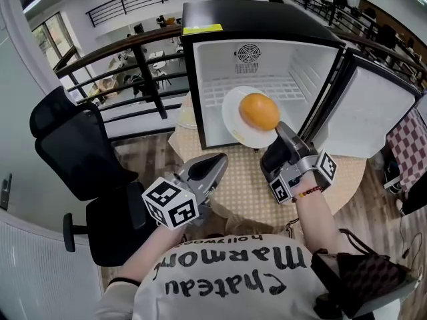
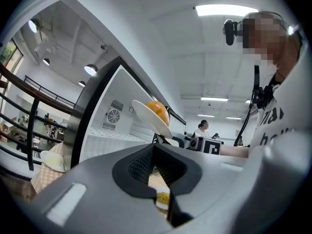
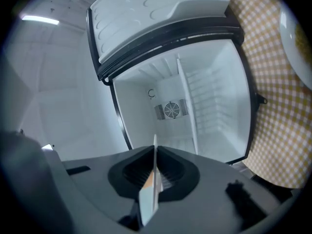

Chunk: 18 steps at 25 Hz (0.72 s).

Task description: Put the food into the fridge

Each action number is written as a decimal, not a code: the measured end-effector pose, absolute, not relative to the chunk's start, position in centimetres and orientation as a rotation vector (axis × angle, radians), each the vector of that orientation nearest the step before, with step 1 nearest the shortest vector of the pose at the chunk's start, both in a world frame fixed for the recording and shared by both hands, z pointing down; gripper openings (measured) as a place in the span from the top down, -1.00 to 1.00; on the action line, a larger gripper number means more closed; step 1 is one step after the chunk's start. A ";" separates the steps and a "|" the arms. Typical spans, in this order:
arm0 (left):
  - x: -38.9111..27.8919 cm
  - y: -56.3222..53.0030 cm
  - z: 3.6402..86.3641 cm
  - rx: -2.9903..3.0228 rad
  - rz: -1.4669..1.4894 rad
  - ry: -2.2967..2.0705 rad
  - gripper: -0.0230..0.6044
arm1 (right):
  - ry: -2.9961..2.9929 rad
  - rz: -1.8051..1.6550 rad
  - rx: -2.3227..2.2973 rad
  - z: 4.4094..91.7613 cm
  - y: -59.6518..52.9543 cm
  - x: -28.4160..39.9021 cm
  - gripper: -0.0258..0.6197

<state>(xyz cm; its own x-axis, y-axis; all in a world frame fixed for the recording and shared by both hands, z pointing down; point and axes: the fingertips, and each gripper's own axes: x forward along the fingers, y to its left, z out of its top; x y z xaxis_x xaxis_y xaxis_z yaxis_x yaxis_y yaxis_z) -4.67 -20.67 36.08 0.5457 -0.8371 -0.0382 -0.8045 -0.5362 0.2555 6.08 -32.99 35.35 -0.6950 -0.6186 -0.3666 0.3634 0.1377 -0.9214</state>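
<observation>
Orange [image 1: 259, 111] on plate [image 1: 233, 129] — open fridge [image 1: 267, 20] behind, chair [image 1: 73, 153] left.

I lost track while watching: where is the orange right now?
In the head view, the orange sits on a white plate held by the right tongs, centre frame, at the mouth of the open fridge.

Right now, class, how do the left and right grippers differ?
The right gripper is shut on the plate at its rim; the left gripper is shut on nothing. The right gripper reaches up to the fridge opening; the left gripper hangs back, lower and nearer the person. Both are grey and bear a marker cube.
</observation>
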 end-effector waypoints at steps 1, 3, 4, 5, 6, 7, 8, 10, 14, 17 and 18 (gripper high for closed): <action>-4.6 -21.4 36.2 2.571 -0.231 -1.385 0.90 | 1.671 -1.657 -0.262 35.4 -33.5 5.9 0.83; -4.4 -22.7 36.3 2.562 -0.240 -1.375 0.90 | 1.680 -1.655 -0.288 35.6 -34.6 5.6 0.83; -4.3 -23.4 36.4 2.559 -0.244 -1.365 0.90 | 1.686 -1.651 -0.301 35.6 -35.1 5.4 0.83; -4.2 -24.1 36.5 2.558 -0.246 -1.351 0.90 | 1.691 -1.644 -0.314 35.6 -35.7 5.3 0.83; -4.1 -24.8 36.6 2.559 -0.247 -1.334 0.90 | 1.693 -1.635 -0.328 35.5 -36.3 5.2 0.83; -4.0 -25.5 36.7 2.560 -0.245 -1.316 0.90 | 1.692 -1.625 -0.342 35.4 -36.9 5.0 0.83; -4.0 -26.1 36.9 2.564 -0.238 -1.297 0.90 | 1.689 -1.619 -0.354 35.3 -37.5 4.8 0.83; -3.7 -27.3 37.3 2.583 -0.200 -1.249 0.90 | 1.688 -1.613 -0.373 35.2 -38.7 4.2 0.83; -2.6 -29.2 39.0 2.631 -0.073 -1.107 0.90 | 1.704 -1.593 -0.433 34.9 -41.2 3.4 0.83; -3.1 -30.1 40.1 2.631 -0.027 -1.033 0.90 | 1.712 -1.584 -0.483 34.8 -42.7 2.0 0.83; -3.2 -30.3 40.3 2.632 -0.021 -1.006 0.90 | 1.721 -1.582 -0.500 34.8 -43.2 1.4 0.83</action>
